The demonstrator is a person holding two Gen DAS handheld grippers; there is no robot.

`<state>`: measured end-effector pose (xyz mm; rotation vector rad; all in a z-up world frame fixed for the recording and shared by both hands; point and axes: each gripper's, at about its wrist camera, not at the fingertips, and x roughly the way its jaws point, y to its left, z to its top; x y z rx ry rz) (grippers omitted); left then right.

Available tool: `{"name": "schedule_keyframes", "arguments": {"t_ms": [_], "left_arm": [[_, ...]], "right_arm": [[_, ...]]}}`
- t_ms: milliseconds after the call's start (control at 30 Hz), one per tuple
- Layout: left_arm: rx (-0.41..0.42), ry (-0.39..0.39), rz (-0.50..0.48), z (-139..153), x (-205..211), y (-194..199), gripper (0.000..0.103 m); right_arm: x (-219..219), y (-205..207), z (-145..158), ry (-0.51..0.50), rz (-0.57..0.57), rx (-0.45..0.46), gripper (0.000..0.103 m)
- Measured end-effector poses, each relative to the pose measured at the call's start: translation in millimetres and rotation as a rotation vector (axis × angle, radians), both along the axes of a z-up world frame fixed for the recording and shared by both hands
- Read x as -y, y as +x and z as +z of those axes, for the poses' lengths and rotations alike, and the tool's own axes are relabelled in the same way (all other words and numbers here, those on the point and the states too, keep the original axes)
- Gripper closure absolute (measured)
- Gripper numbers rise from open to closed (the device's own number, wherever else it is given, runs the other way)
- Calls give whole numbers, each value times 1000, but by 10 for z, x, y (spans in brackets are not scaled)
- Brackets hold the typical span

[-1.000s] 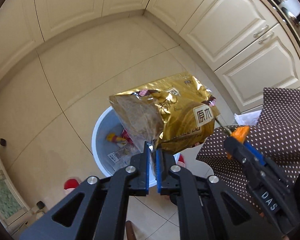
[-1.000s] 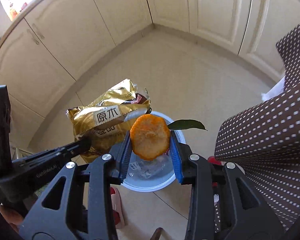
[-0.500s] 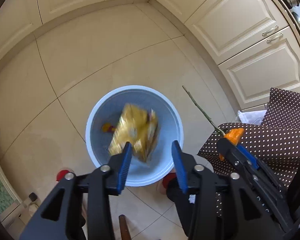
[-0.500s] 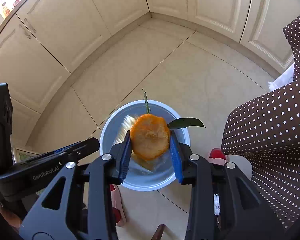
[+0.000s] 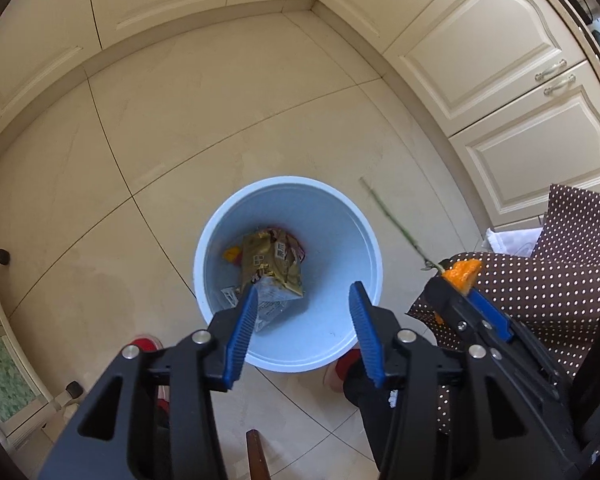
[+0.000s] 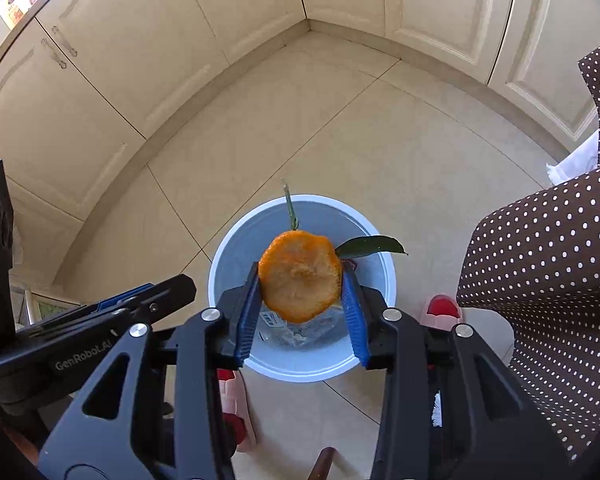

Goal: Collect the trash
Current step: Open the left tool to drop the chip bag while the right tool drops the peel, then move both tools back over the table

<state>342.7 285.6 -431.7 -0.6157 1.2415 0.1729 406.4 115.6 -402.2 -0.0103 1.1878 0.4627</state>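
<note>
— Tongs status? L tongs [image 5: 302, 308] being held apart, nothing gripped, over bin [image 5: 340, 216].
— R tongs [image 6: 300, 294]: orange peel [image 6: 300, 276] being clamped above bin [image 6: 236, 240]. Gold wrapper [image 5: 270, 266] lying inside.

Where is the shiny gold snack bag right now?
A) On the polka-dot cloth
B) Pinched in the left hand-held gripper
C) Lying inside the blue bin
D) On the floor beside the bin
C: the gold snack bag lies down inside the blue bin, and the left hand-held gripper above it is open and empty.
</note>
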Motion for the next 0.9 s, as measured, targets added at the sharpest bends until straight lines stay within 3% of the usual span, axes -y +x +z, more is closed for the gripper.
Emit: {"name": "schedule_keyframes", "arguments": {"t_ms": [300, 500, 633, 900], "left_arm": [[27, 8, 0, 138, -5, -60, 53], [102, 31, -28, 537, 189, -202, 53], [179, 57, -62, 972, 404, -311, 53], [424, 135, -195, 2217, 1279, -624, 45]], "right_arm": [[-11, -48, 115, 0, 0, 18, 57], [185, -184, 457, 9, -3, 64, 57], [470, -380, 954, 24, -15, 153, 57], [1481, -1020, 2212, 30, -104, 425, 53]]}}
